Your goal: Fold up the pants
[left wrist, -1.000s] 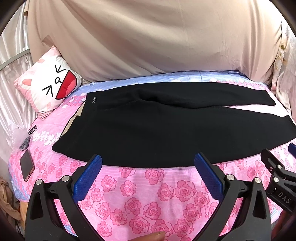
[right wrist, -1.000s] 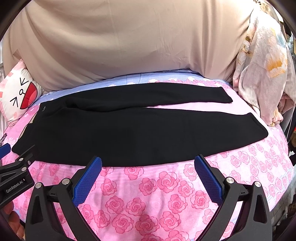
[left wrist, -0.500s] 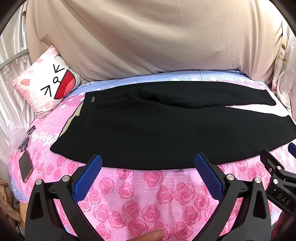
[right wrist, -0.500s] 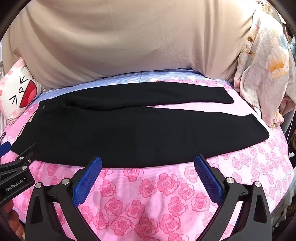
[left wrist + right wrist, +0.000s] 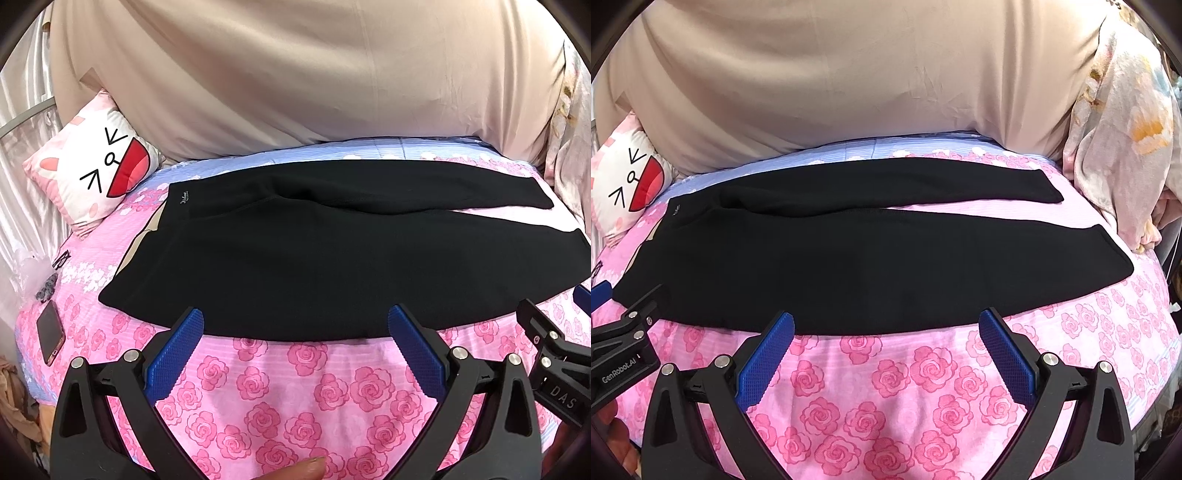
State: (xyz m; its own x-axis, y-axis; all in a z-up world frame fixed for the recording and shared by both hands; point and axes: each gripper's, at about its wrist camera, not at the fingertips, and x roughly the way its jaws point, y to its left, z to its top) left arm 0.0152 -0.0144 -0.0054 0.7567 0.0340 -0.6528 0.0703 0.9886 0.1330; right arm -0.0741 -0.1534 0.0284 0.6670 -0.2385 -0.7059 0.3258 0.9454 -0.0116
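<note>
Right gripper (image 5: 886,354) hovers above the pink rose-print bed sheet (image 5: 886,406), blue pads spread wide with nothing between them. Black pants (image 5: 868,258) lie flat directly ahead of the fingertips, waistband to the gripper's left, both legs extending right and slightly splayed. Left gripper (image 5: 617,339) enters at far left, near the waistband corner. Cartoon-face pillow (image 5: 624,184) sits ahead-left; beige cloth (image 5: 849,74) hangs beyond.
</note>
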